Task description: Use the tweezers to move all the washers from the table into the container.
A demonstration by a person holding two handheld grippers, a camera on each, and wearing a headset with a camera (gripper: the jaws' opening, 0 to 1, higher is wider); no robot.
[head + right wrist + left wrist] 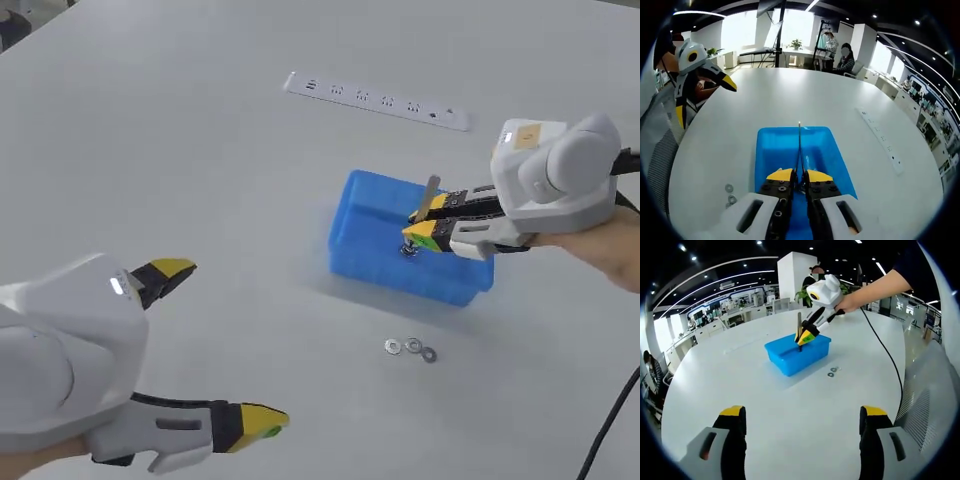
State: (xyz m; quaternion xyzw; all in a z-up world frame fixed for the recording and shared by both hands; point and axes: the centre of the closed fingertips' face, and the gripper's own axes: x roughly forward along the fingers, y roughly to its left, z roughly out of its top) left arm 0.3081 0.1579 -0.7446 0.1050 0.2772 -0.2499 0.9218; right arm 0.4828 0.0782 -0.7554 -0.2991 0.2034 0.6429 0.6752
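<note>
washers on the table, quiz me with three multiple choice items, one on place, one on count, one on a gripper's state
1. Where do the washers lie?
A) on the table beside the blue container
B) inside the container
C) on the container's rim

2. How many washers lie there?
A) one
B) six
C) three

3. The right gripper is
A) open
B) shut on the tweezers
C) shut on a washer

Key: 1 A, they sit on the bare tabletop just off the container's side. 2 C, the head view shows three in a small cluster. 3 B, its jaws are closed on the tweezers above the container.
</note>
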